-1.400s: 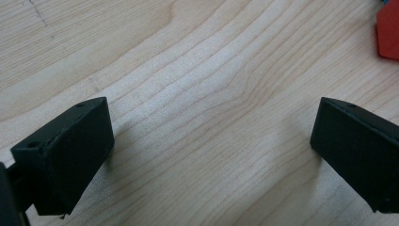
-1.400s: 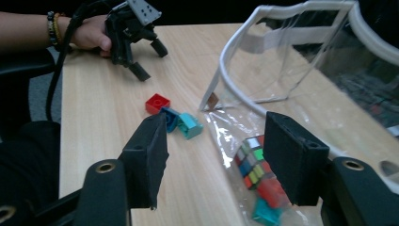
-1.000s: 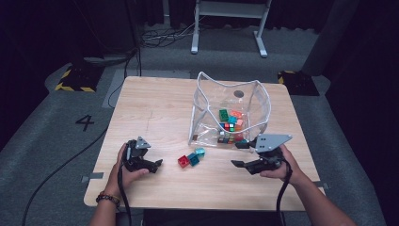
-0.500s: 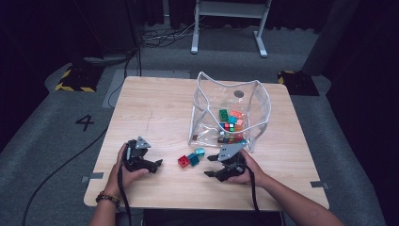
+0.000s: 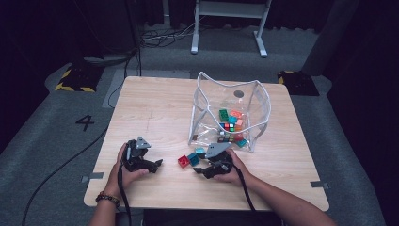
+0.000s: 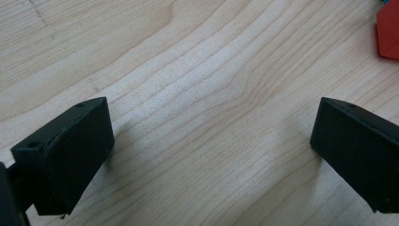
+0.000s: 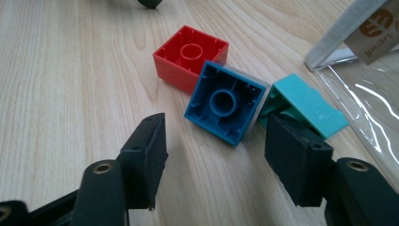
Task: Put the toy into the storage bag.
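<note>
The blue brick [image 7: 226,108] lies on its side on the wooden table [image 5: 160,108], its hollow underside with the round tube turned toward the right gripper [image 7: 216,155], just ahead of the gap between the two black jaws. Those jaws stand apart with bare wood between them, and neither pad touches the brick. The red brick [image 7: 190,56] lies just behind the blue one, also with its hollow face showing, and the two seem to touch at a corner. A teal sloped piece [image 7: 306,103] sits just beside the blue brick on the other side, partly hidden behind one jaw. In the high view the same small cluster, red brick [image 5: 183,161] and blue brick [image 5: 194,159], lies near the front of the table, between the two hands and just in front of the clear bag [image 5: 230,113], which holds more coloured bricks. The right gripper [image 5: 200,170] lies low over the table, held in a hand with the forearm coming in from the lower right, and points left toward the bricks. The left gripper [image 5: 157,165] rests low on the table to the left, well apart from the cluster; the left gripper view shows its jaws spread wide over bare wood, with an edge of the red brick [image 6: 389,33] at the top right corner.
</note>
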Demonstrator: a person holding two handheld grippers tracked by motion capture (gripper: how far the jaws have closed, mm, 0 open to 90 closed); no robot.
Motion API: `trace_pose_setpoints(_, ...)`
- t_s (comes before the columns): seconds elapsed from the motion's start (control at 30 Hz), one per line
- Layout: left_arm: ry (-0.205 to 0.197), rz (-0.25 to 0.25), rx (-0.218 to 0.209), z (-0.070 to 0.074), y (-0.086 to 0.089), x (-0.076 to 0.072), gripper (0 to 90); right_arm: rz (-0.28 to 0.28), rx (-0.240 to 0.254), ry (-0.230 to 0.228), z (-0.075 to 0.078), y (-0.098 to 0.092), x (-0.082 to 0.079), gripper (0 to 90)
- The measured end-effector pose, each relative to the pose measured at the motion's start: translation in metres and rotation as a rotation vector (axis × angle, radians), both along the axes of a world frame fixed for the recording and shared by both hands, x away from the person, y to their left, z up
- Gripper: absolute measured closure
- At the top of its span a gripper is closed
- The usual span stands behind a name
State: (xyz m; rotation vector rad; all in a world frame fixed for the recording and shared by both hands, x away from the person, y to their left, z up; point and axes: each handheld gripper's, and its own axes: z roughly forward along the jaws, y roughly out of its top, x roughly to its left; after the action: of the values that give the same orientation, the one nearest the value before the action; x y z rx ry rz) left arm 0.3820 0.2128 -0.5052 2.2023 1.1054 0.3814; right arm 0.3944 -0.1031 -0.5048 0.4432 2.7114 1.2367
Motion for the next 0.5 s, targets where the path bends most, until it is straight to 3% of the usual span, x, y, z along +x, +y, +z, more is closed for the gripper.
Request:
trace_pose_setpoints(0.03,0.0,0.0,0.0,0.0,0.0,0.0,0.3,0.018,0.001,-0.02,0.0,0.001,0.002,39.3)
trace_pose_setpoints(0.2,0.0,0.0,0.0,0.0,0.0,0.0,0.3,0.0,-0.014,-0.035,0.001,0.01,0.003,38.4)
trace_pose_setpoints(0.3,0.0,0.0,0.0,0.0,0.0,0.0,0.3,-0.025,-0.011,-0.01,0.001,0.014,0.006,38.8)
trace_pose_setpoints(0.5,0.0,0.0,0.0,0.0,0.0,0.0,0.3,-0.053,-0.007,-0.013,0.001,0.016,0.01,46.3)
